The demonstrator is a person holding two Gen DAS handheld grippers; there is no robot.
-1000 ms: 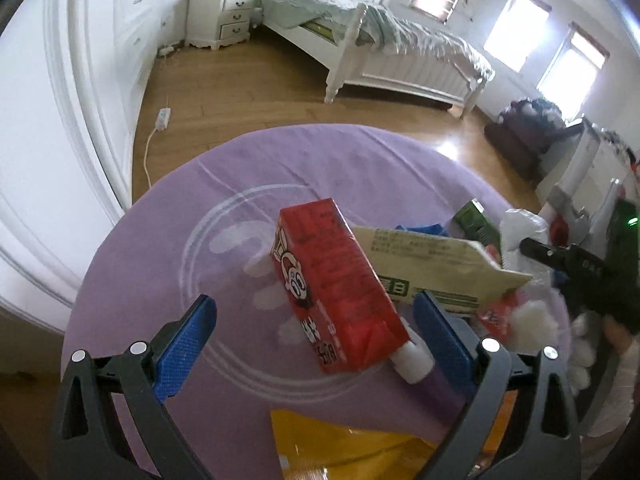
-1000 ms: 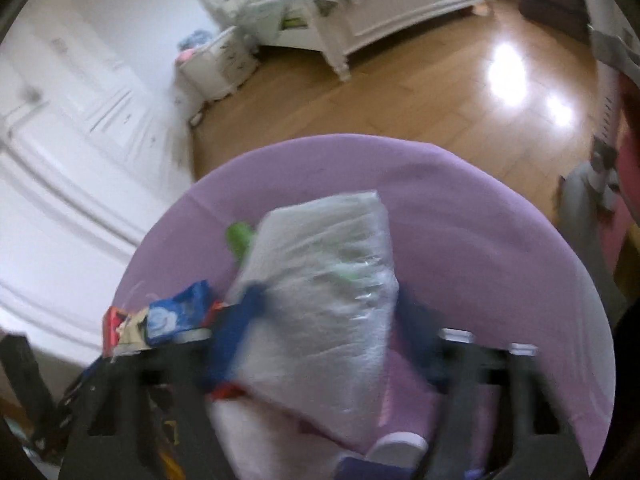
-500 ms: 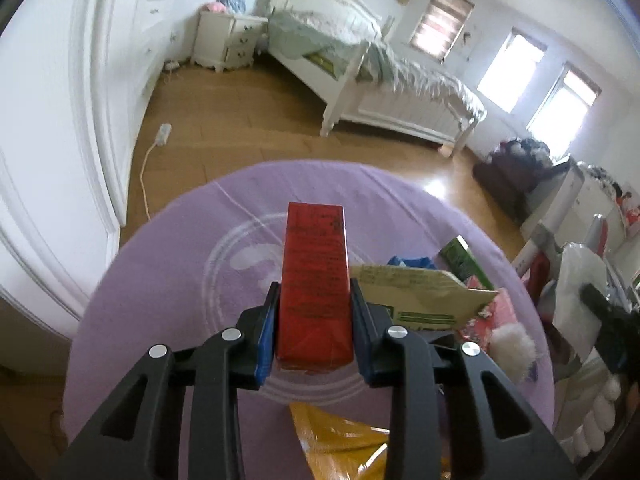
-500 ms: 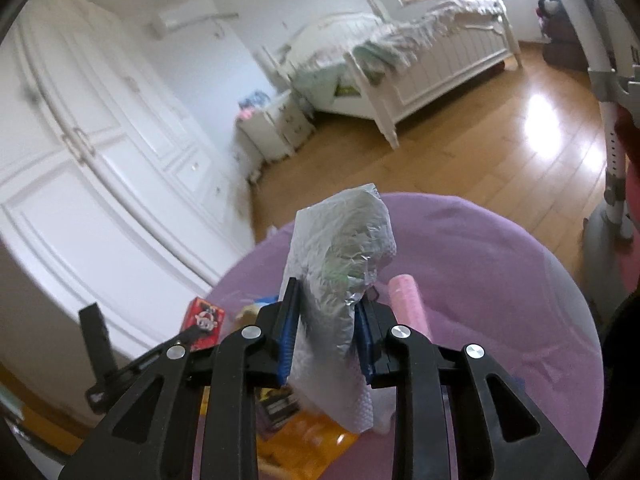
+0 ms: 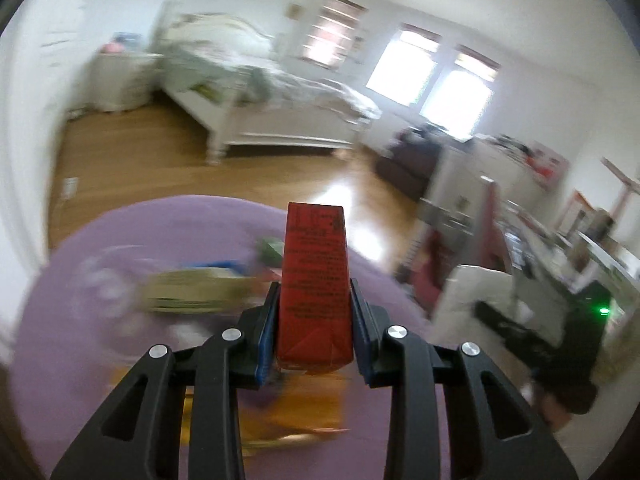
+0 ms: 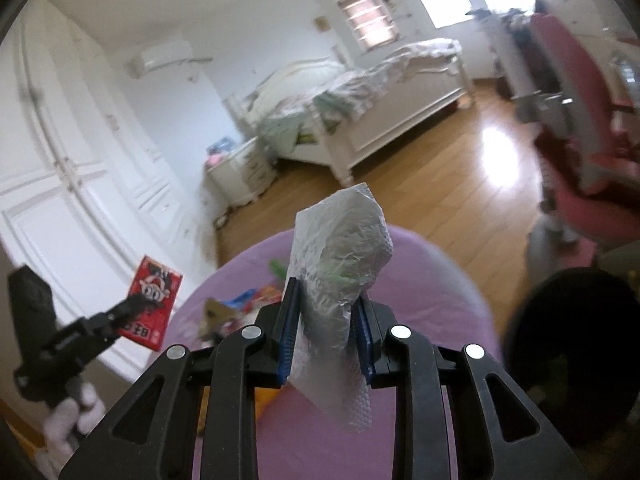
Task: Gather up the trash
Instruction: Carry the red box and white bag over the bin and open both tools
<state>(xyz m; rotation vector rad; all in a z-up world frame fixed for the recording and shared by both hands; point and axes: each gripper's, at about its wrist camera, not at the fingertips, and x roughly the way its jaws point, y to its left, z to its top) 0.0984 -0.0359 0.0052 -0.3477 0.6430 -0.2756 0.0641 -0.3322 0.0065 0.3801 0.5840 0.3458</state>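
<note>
My left gripper (image 5: 313, 322) is shut on a red drink carton (image 5: 315, 284), held upright above the round purple table (image 5: 80, 320). The right wrist view shows the same carton (image 6: 152, 304) at far left, clamped in the left gripper (image 6: 132, 308) with a white-gloved hand below it. My right gripper (image 6: 326, 328) is shut on a crumpled silver foil wrapper (image 6: 340, 268), lifted over the purple table (image 6: 432, 296). More trash stays on the table: a beige packet (image 5: 188, 290), a yellow bag (image 5: 304, 412) and a small heap of wrappers (image 6: 244, 304).
A dark round bin opening (image 6: 568, 352) sits at the right edge of the right wrist view. A pink chair (image 6: 580, 160) stands to the right. Beyond lie the wood floor (image 5: 160, 152), a white bed (image 5: 272, 108) and white wardrobe doors (image 6: 60, 184).
The left gripper closed on the red carton and lifted it off the table. The right gripper closed on the foil wrapper and raised it; both hands swung to the right.
</note>
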